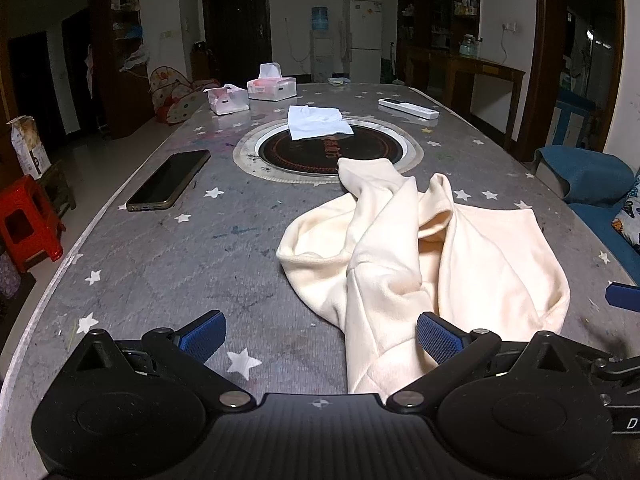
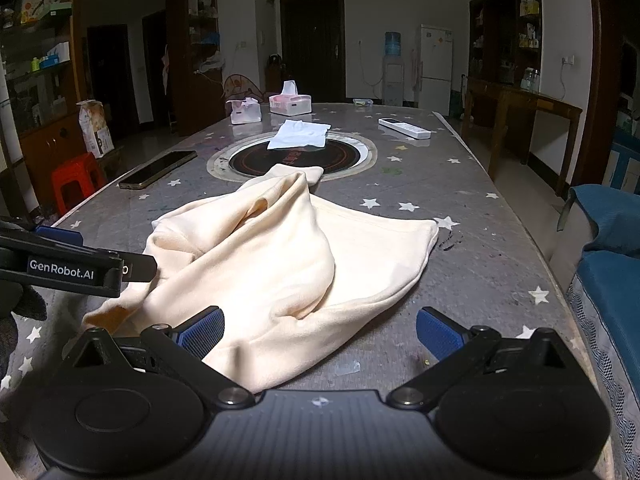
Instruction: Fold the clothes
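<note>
A cream garment (image 1: pixel 432 256) lies crumpled on the grey star-patterned table (image 1: pixel 168 256), one end reaching the round inset hob. It also shows in the right wrist view (image 2: pixel 280 256). My left gripper (image 1: pixel 322 334) is open, low over the near table edge, its right finger beside the garment's near fold. My right gripper (image 2: pixel 320 330) is open over the garment's near hem, its left pad (image 2: pixel 202 330) against the cloth. The left gripper's body (image 2: pixel 72 270) shows at the left of the right wrist view. A folded white cloth (image 1: pixel 318 122) lies on the hob.
A phone (image 1: pixel 170 180) lies at the left, two tissue boxes (image 1: pixel 272 88) and a white remote (image 1: pixel 408 108) at the far end. A round hob (image 1: pixel 328 150) is set in the table. A blue sofa (image 2: pixel 612 264) stands right, a red stool (image 1: pixel 28 220) left.
</note>
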